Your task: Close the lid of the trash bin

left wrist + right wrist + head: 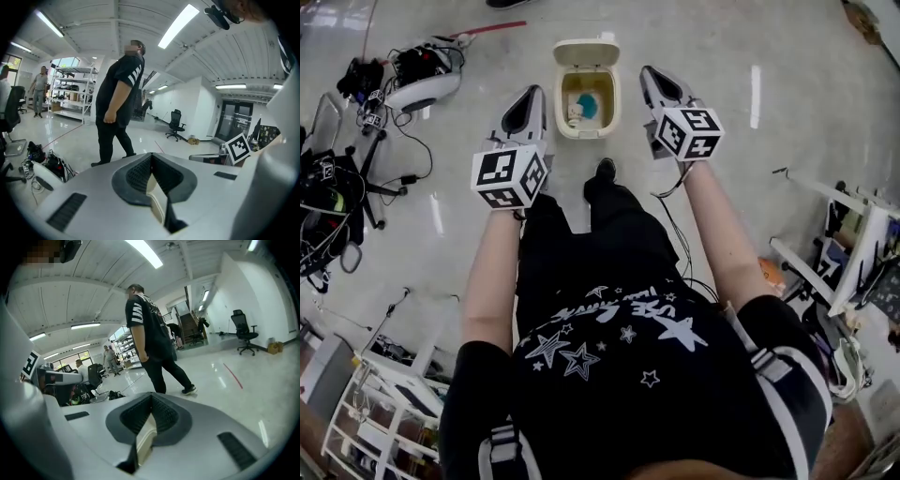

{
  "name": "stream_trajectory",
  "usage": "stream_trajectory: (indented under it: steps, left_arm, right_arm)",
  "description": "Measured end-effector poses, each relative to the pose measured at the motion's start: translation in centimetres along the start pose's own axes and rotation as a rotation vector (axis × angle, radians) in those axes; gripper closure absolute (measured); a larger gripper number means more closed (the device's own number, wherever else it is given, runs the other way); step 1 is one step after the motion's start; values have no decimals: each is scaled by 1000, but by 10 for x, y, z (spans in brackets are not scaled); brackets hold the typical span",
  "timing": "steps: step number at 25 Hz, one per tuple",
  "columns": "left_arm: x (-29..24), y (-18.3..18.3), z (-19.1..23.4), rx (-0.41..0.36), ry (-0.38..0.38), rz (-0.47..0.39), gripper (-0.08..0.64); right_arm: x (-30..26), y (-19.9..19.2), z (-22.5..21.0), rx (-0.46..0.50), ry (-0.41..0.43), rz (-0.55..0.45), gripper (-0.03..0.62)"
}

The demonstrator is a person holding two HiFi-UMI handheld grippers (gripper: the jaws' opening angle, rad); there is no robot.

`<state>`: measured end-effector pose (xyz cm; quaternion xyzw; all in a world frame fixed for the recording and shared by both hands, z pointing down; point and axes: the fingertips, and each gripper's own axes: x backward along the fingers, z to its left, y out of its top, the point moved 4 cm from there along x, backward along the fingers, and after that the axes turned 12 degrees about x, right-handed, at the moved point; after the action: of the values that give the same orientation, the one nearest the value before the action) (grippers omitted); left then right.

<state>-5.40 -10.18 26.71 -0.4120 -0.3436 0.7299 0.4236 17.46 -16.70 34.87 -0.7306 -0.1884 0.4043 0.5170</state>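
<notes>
The cream trash bin [563,103] stands on the floor ahead of me in the head view. Its lid [586,51] is tipped up at the far side, and a teal item [587,106] and white scraps lie inside. My left gripper [530,96] hovers to the bin's left and my right gripper [652,75] to its right, both apart from it. In each gripper view the jaws meet at the tip with nothing between them: the left gripper [151,155], the right gripper [151,395]. Neither gripper view shows the bin.
A white device [423,80] with tangled cables lies on the floor at the left. White racks [848,244] stand at the right. My shoe [605,170] is just short of the bin. A person in black [119,101] [151,341] walks across the room beyond.
</notes>
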Motion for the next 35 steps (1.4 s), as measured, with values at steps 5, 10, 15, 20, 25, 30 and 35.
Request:
stream_trajectory:
  steps: [5, 10, 15, 20, 25, 30, 35]
  left_arm:
    - [-21, -17, 16, 8, 38, 12, 549]
    - [-32, -28, 30, 6, 62, 1, 549]
    - [-46, -47, 58, 36, 106, 19, 549]
    - [-63, -65, 72, 41, 109, 38, 549]
    - [-70, -88, 79, 62, 100, 61, 549]
    - [-66, -107, 83, 83, 102, 78, 549]
    - [-58, -117, 85, 84, 98, 88, 549]
  right_arm:
    - [-46, -18, -17, 13, 23, 29, 597]
    - [-83, -34, -21, 14, 36, 46, 597]
    - [-117, -51, -31, -7, 35, 66, 597]
    - [-151, -66, -43, 1, 36, 91, 597]
    - [-172, -81, -45, -11, 19, 120, 597]
    - [-174, -84, -47, -40, 16, 83, 597]
    - [-160, -89, -40, -56, 16, 72, 597]
